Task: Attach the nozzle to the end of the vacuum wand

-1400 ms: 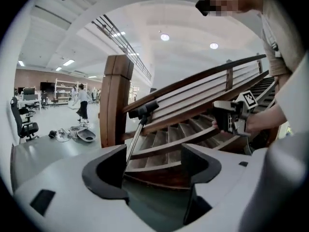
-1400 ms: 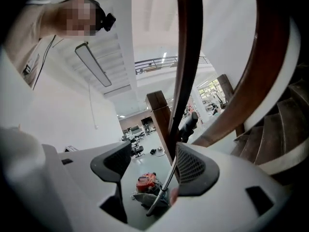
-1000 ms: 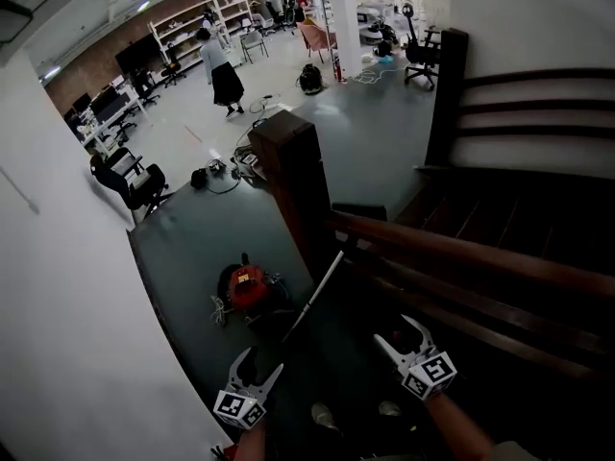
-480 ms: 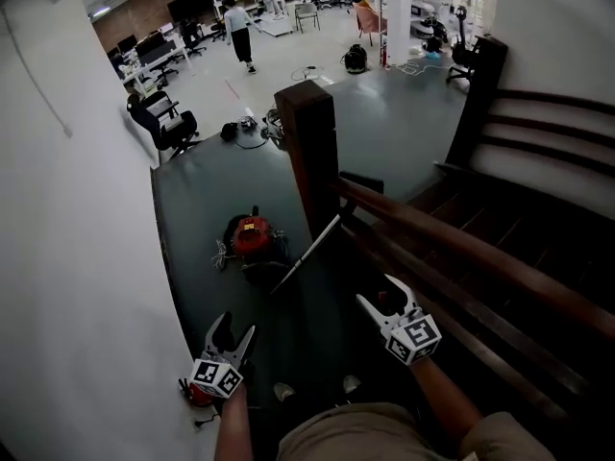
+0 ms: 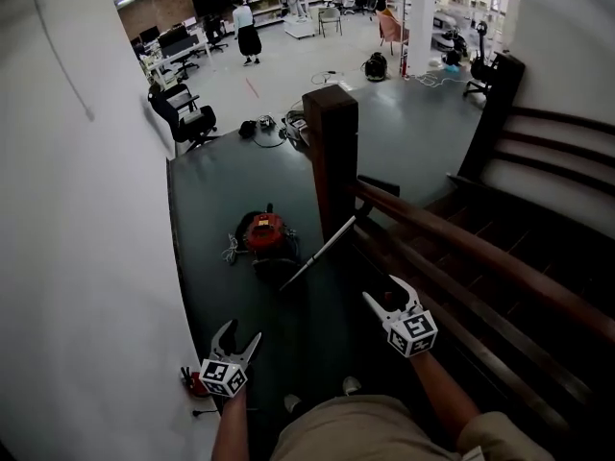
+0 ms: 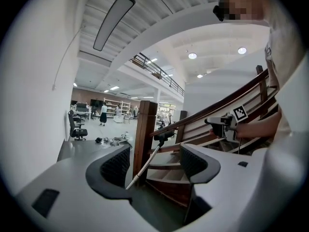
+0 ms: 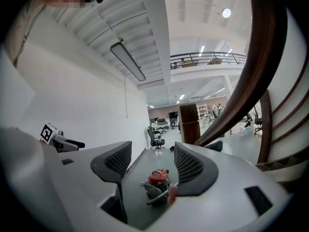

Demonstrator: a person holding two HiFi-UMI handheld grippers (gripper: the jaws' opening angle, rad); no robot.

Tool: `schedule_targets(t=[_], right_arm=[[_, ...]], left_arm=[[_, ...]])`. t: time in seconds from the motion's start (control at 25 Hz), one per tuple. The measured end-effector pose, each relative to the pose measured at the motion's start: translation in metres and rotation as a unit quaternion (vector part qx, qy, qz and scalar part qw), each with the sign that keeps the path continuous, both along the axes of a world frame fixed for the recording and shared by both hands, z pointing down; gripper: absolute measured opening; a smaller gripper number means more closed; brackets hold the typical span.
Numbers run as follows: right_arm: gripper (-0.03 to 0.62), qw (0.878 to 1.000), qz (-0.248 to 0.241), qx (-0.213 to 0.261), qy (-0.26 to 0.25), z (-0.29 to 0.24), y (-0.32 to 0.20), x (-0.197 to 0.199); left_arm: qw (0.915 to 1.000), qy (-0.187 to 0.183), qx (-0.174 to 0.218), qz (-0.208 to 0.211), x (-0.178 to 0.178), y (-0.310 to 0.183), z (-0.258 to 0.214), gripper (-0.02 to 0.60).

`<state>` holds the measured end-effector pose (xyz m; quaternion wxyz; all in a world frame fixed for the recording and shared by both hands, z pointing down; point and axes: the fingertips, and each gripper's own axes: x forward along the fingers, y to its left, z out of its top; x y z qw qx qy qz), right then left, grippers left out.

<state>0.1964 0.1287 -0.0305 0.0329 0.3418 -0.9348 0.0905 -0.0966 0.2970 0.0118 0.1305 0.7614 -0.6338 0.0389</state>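
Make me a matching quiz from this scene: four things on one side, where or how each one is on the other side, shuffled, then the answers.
Things
1. red vacuum cleaner
2. vacuum wand
3. black office chair
4. left gripper

Descriptions
A. open, holding nothing
B. slanted, leaning against the staircase
C. on the dark floor, left of the newel post
D. far back, beside the white wall

Pairs: 1-C, 2-B, 3-D, 4-A

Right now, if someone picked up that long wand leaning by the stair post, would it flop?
Probably not: the wand runs dead straight, so likely rigid. It looks slim, perhaps light. Merely propped near the post, it could slide if nudged.
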Motion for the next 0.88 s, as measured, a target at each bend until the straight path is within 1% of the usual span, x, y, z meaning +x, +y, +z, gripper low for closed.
schedule_targets(t=[0.12,0.16,0.24,0.28,0.4,0.6,0.88], right_arm=[[0.285,1.0,-0.003,-0.004,0.0,0.005,0.005,-0.018],[0.274,1.0,-0.002,-0.003,0.007,0.007,0.007,-0.023],[0.191,0.999,0.004,0.0,0.037,0.015,0.014,-0.033],[0.168,0.999,0.006,0.002,0.051,0.018,0.018,-0.038],[0.161,0.998,0.004,0.006,0.064,0.02,0.028,-0.054],[0.16,0.998,-0.004,0.011,0.059,0.015,0.042,-0.08],[0.16,0.998,-0.005,0.007,0.057,0.015,0.054,-0.097]], left_arm=[[0.9999,0.008,-0.011,0.002,-0.01,0.003,0.012,0.334],[0.9998,0.012,-0.015,0.003,-0.013,0.003,0.014,0.333],[0.9995,0.018,-0.023,0.009,-0.015,0.005,0.02,0.331],[0.9993,0.02,-0.027,0.013,-0.015,0.006,0.022,0.33],[0.999,0.02,-0.03,0.026,-0.016,0.004,0.022,0.33],[0.9988,0.024,-0.016,0.038,-0.026,-0.001,0.011,0.33],[0.9972,0.032,-0.018,0.065,-0.029,0.001,0.011,0.33]])
